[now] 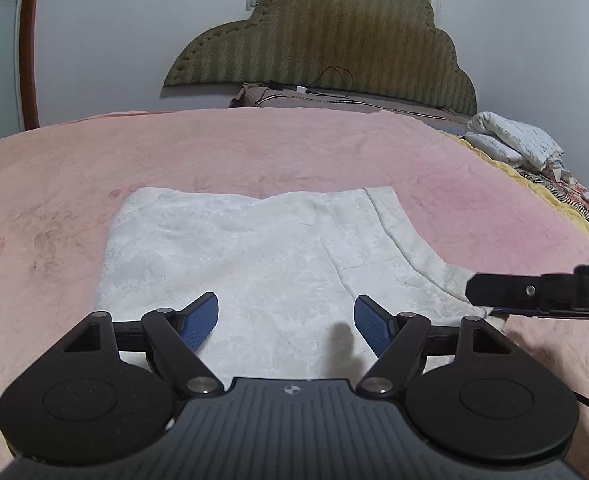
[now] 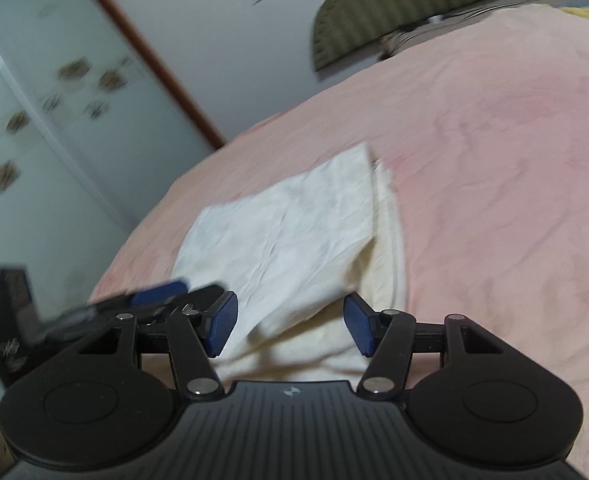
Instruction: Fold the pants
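The white pants [image 1: 254, 256] lie folded into a flat rectangle on the pink bedspread [image 1: 254, 144], a lower layer showing along their right edge. My left gripper [image 1: 286, 322] is open and empty, hovering over the near edge of the pants. My right gripper [image 2: 290, 326] is open and empty, just above the near corner of the pants [image 2: 294, 240]; the view is tilted and blurred. The right gripper also shows in the left wrist view [image 1: 534, 292] at the right edge. The left gripper also shows in the right wrist view [image 2: 150, 300] at the left.
A green padded headboard [image 1: 326, 40] stands at the back wall. Folded white bedding [image 1: 514, 144] and a patterned yellow blanket [image 1: 566, 196] lie at the bed's right side. A wardrobe door [image 2: 54, 100] stands left of the bed.
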A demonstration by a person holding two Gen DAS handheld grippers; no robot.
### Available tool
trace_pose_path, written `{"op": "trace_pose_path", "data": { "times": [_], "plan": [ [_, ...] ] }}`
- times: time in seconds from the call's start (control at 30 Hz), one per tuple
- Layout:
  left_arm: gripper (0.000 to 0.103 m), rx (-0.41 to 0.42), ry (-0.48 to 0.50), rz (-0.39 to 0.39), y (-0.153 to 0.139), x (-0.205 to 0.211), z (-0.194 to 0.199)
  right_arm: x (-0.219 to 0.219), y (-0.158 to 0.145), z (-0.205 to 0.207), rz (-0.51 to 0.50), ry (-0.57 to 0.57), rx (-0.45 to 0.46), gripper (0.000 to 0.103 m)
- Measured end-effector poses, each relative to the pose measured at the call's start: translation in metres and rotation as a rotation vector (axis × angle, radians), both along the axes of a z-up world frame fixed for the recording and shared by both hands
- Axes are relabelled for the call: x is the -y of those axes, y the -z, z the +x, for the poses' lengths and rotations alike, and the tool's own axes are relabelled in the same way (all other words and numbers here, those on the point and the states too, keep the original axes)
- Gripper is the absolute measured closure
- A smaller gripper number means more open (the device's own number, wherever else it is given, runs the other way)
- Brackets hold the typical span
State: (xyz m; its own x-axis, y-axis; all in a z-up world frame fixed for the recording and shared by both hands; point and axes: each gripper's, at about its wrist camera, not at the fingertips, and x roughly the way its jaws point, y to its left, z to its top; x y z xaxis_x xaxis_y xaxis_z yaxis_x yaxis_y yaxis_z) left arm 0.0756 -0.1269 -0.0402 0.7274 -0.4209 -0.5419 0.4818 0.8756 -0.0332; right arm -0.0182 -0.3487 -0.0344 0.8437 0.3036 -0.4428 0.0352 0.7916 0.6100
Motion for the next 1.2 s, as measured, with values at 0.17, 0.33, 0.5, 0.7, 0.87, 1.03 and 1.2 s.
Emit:
{"op": "trace_pose_path", "data": {
  "times": [0.17, 0.33, 0.5, 0.7, 0.87, 1.03, 1.2],
  "plan": [
    [0.026, -0.011, 0.001, -0.001, 0.001, 0.000, 0.000, -0.002, 0.008, 0.014, -0.023, 0.009, -0.015, 0.078],
    [0.026, -0.015, 0.005, -0.008, 0.000, 0.000, 0.000, -0.003, 0.000, -0.001, -0.053, 0.012, 0.034, 0.095],
    [0.022, -0.013, 0.036, 0.028, 0.004, 0.004, -0.001, -0.003, -0.009, -0.007, -0.116, 0.001, 0.029, 0.095],
    [0.022, -0.008, 0.069, 0.072, 0.005, -0.001, -0.002, -0.007, -0.005, -0.006, -0.190, -0.069, -0.067, 0.088],
    [0.022, 0.015, -0.020, 0.035, -0.023, -0.010, 0.028, -0.001, -0.050, 0.008, -0.405, 0.011, 0.054, 0.087],
    [0.022, -0.032, -0.110, 0.048, -0.038, -0.013, 0.081, -0.047, -0.052, 0.098, -0.617, -0.180, 0.053, 0.087],
    [0.020, -0.137, -0.205, 0.194, -0.013, -0.009, 0.140, -0.059, -0.018, 0.165, -0.720, -0.220, -0.087, 0.086]
  ]
}}
